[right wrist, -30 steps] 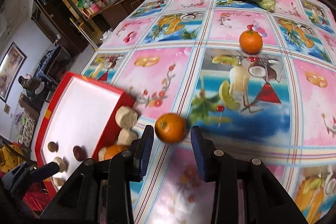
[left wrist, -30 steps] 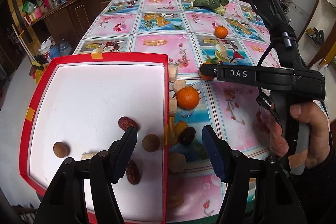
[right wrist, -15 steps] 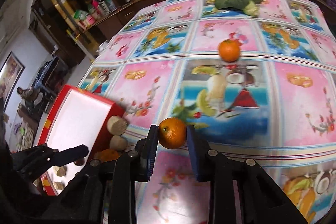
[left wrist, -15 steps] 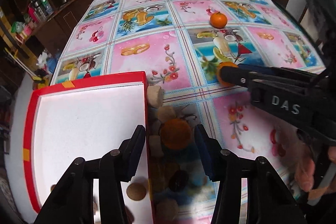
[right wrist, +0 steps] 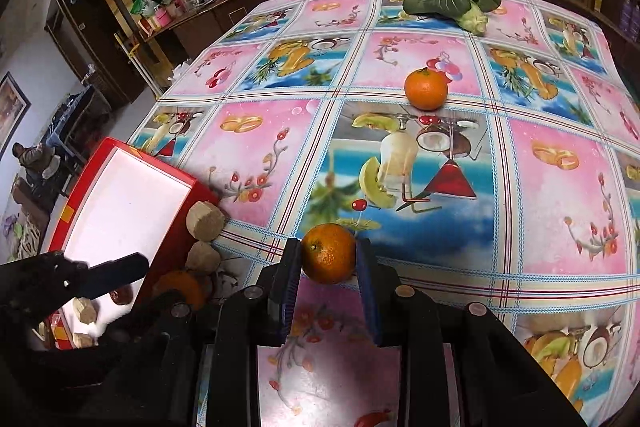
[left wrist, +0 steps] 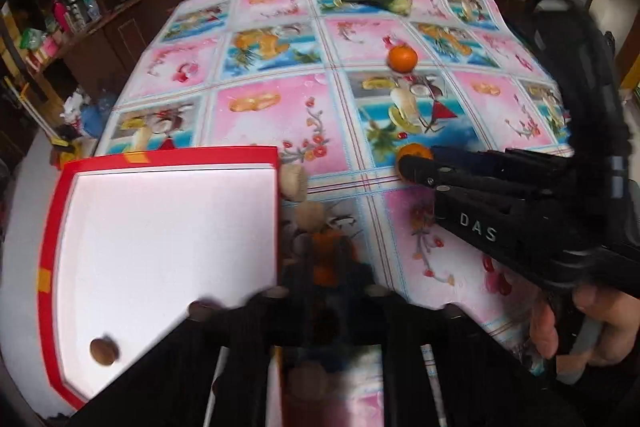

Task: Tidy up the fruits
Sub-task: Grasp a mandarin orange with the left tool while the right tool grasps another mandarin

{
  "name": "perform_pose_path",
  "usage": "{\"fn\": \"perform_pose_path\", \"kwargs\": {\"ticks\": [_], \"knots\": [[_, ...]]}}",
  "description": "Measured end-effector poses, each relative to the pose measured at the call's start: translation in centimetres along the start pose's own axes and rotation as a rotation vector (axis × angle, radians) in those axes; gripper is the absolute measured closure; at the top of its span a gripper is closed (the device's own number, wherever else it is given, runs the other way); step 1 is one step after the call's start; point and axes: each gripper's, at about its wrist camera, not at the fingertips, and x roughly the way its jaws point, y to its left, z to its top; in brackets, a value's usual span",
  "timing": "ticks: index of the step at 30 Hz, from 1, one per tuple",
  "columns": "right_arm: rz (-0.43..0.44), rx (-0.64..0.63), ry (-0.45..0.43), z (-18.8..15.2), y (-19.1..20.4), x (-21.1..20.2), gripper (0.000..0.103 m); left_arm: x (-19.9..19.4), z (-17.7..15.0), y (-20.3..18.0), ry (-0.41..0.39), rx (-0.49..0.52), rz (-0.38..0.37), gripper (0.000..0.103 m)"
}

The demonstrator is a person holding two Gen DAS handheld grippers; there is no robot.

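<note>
White letters "DAS" [left wrist: 477,227] run along the black body of the right tongs [right wrist: 328,257], the only writing that can be read. Those tongs are clenched on a tangerine [right wrist: 329,258], blue pads pressing both its sides just over the counter [right wrist: 560,187] with its fruit-print oilcloth. The left tongs [left wrist: 326,263] are blurred; their jaws are squeezed fully together around a second, smeared tangerine [left wrist: 325,259] just beside the red tray's [left wrist: 52,227] right wall. A third tangerine [right wrist: 425,89] sits well apart further back, and a leafy green vegetable [right wrist: 452,1] lies near the far edge. Two tan round pieces [right wrist: 205,221] crowd against the tray's outer wall. Inside the white tray lie a brown nut [left wrist: 103,351] and a dark red date [right wrist: 121,295]. A hand [left wrist: 576,323] grips the right handle.
</note>
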Motion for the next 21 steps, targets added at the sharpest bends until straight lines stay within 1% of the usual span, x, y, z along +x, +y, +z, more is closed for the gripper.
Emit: {"fn": "perform_pose_path", "kwargs": {"ticks": [1,3,5,6,7,8,9,10,11,15,16,18,21], "knots": [[-0.001,-0.003,0.000,0.0,0.0,0.0,0.075,-0.4,-0.2,0.2,-0.007,0.001,0.001,0.100],[-0.006,-0.010,-0.004,0.0,0.1,0.1,0.075,-0.9,-0.7,0.5,-0.004,0.002,-0.028,0.100],[-0.012,-0.018,-0.010,0.0,0.3,0.2,0.075,-0.7,-1.2,0.2,-0.001,0.024,-0.028,0.100],[-0.015,-0.024,-0.013,0.0,0.4,0.2,0.075,-0.6,-1.3,0.0,-0.008,0.034,-0.032,0.097],[-0.018,-0.028,-0.015,0.0,0.5,0.2,0.075,-0.4,-1.4,-0.2,-0.013,0.036,-0.040,0.091],[-0.018,-0.028,-0.015,0.0,0.5,0.2,0.075,0.0,-1.4,-0.2,-0.009,0.037,-0.047,0.080],[-0.018,-0.030,-0.016,0.0,0.5,0.2,0.075,0.4,-1.3,-0.3,-0.003,0.037,-0.049,0.071],[-0.018,-0.030,-0.017,-0.1,0.5,0.1,0.075,0.6,-1.3,-0.4,-0.014,0.040,-0.045,0.057],[-0.015,-0.027,-0.017,-0.1,0.5,0.1,0.075,0.7,-1.2,-0.5,-0.022,0.048,-0.045,0.053],[0.016,-0.007,-0.017,-0.4,-0.1,-0.1,0.075,1.3,-1.3,-1.6,-0.027,0.093,0.002,0.053],[0.026,0.000,-0.014,-0.5,-0.3,-0.2,0.075,1.4,-1.3,-1.7,-0.022,0.092,0.005,0.053],[0.042,0.006,-0.014,-0.5,-0.4,-0.4,0.075,0.7,-1.6,-1.1,-0.037,0.080,-0.006,0.052],[0.049,0.001,-0.029,-0.6,-0.4,-0.9,0.075,-0.5,-2.1,0.0,-0.060,0.056,-0.015,0.045]]}}
